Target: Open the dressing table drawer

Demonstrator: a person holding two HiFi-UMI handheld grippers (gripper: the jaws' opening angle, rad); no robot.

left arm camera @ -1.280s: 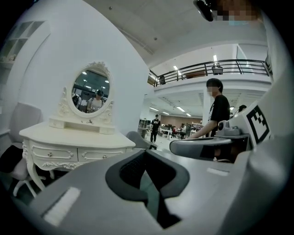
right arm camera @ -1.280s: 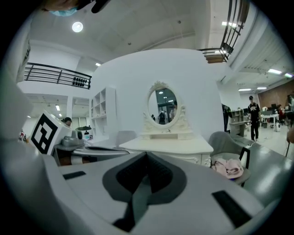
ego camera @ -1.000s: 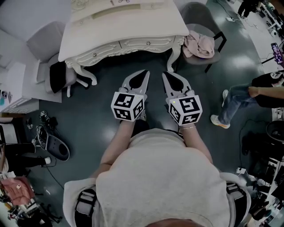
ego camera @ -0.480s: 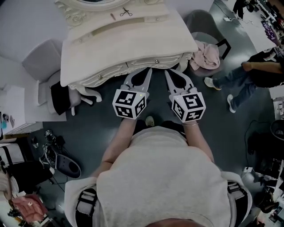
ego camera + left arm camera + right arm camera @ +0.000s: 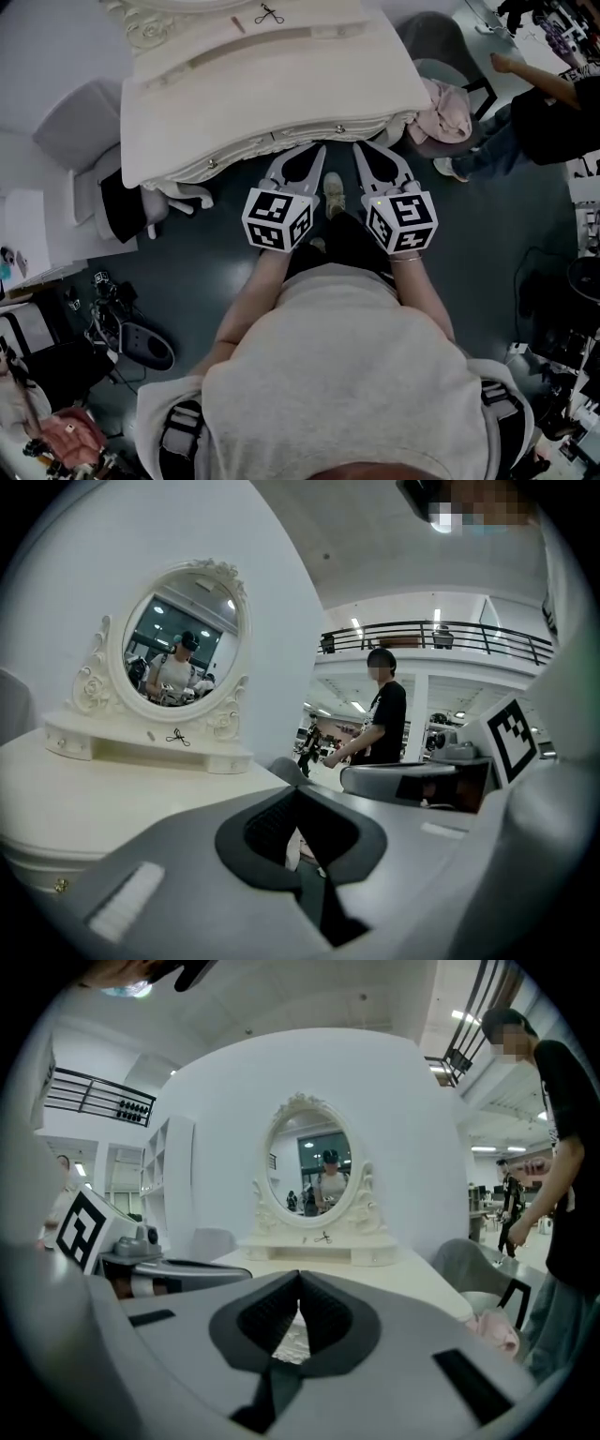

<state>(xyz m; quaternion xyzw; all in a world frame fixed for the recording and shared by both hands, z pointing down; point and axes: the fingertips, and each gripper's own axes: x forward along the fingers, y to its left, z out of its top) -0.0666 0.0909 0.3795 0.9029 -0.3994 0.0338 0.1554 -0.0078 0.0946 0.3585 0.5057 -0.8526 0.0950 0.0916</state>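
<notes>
Drawer [image 5: 323,133]: closed, flush in the carved front of the cream dressing table [image 5: 272,84], top middle of the head view, small round knob [image 5: 339,128] on its face.

Just under that front edge: left gripper [image 5: 320,150] and right gripper [image 5: 358,149], side by side, both pointing at the drawer. Tips very near the front; contact impossible to judge. Jaws of each closed tip to tip, holding nothing, only the hollow between the pads left open. Carved table front visible through that hollow in the right gripper view.

Further back on the tabletop: oval mirror [image 5: 319,1171] in an ornate frame, upright on a low shelf, with small black scissors [image 5: 269,15] lying at its foot.

Right of the table: grey chair [image 5: 441,70] with a pink cloth [image 5: 448,105] heaped on the seat; beyond it, a person in a dark top [image 5: 553,103]. Left of the table: another grey chair [image 5: 80,117]. Below the grippers: a pale shoe [image 5: 333,192] on the dark floor [image 5: 216,244].
</notes>
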